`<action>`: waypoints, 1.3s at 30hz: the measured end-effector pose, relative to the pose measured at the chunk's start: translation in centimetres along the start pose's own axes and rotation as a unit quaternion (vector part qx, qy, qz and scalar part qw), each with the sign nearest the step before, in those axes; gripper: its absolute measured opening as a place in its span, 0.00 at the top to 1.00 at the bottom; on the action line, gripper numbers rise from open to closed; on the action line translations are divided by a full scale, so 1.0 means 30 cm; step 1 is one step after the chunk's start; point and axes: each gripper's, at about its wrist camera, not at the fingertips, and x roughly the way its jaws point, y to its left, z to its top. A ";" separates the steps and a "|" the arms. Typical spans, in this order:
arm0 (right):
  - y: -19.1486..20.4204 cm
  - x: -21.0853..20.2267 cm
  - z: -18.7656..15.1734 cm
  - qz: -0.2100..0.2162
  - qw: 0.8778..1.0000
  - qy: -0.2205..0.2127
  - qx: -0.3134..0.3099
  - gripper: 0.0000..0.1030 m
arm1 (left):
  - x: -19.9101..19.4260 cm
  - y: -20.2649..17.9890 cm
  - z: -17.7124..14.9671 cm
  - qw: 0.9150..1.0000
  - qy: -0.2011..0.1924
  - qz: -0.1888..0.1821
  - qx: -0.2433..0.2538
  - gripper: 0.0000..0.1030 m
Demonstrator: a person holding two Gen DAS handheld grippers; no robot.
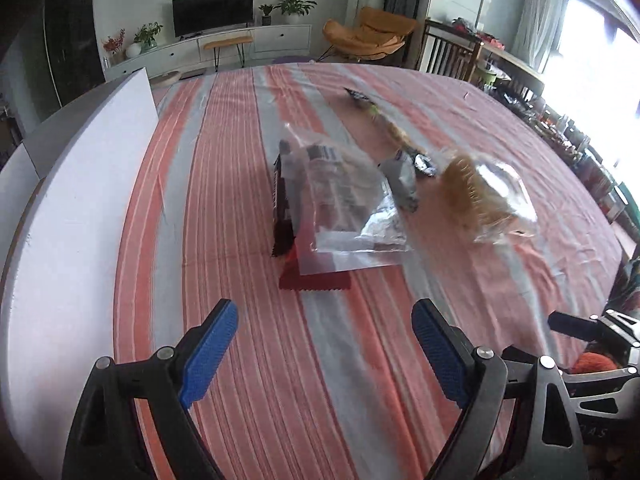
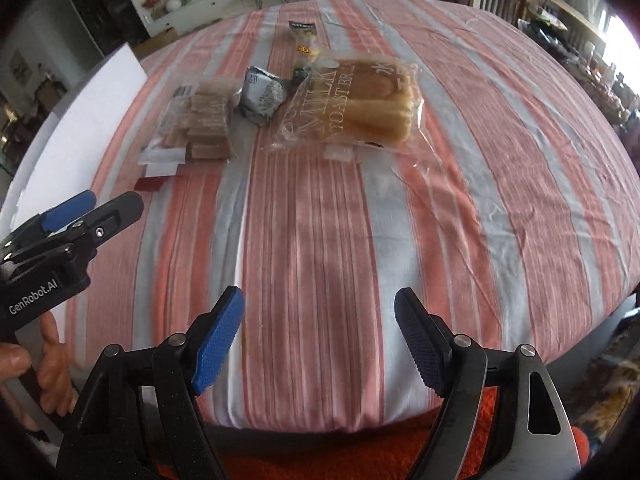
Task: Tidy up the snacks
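Note:
Several snacks lie mid-table on a striped cloth. A clear bag of brown biscuits (image 1: pixel 344 200) (image 2: pixel 204 124) lies on a dark red packet (image 1: pixel 316 280) (image 2: pixel 149 184). Beside it are a crumpled silver packet (image 1: pixel 402 180) (image 2: pixel 262 94), a bag of milk toast bread (image 1: pixel 488 196) (image 2: pixel 360 100) and a long thin packet (image 1: pixel 384 120) (image 2: pixel 305 40) farther back. My left gripper (image 1: pixel 324 328) (image 2: pixel 84 208) is open and empty, short of the biscuit bag. My right gripper (image 2: pixel 318 320) is open and empty near the table's front edge, well short of the bread.
A white foam board (image 1: pixel 80 208) (image 2: pixel 80 120) stands along the table's left side. The striped tablecloth (image 1: pixel 224 184) (image 2: pixel 500 168) covers the table. Beyond it are a TV stand, an orange chair (image 1: pixel 368 36) and a wooden chair.

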 end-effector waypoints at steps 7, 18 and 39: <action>-0.030 0.035 0.023 -0.033 0.999 -0.012 -0.002 0.20 | 0.108 -0.002 -0.030 0.999 0.016 0.031 0.008 0.14; -0.033 0.049 0.027 -0.037 0.999 -0.025 0.006 0.16 | 0.143 0.003 0.002 0.999 0.006 0.035 0.009 0.00; -0.035 0.046 0.022 -0.042 0.999 -0.026 0.008 0.16 | 0.137 -0.002 -0.007 0.999 0.001 0.039 0.011 0.00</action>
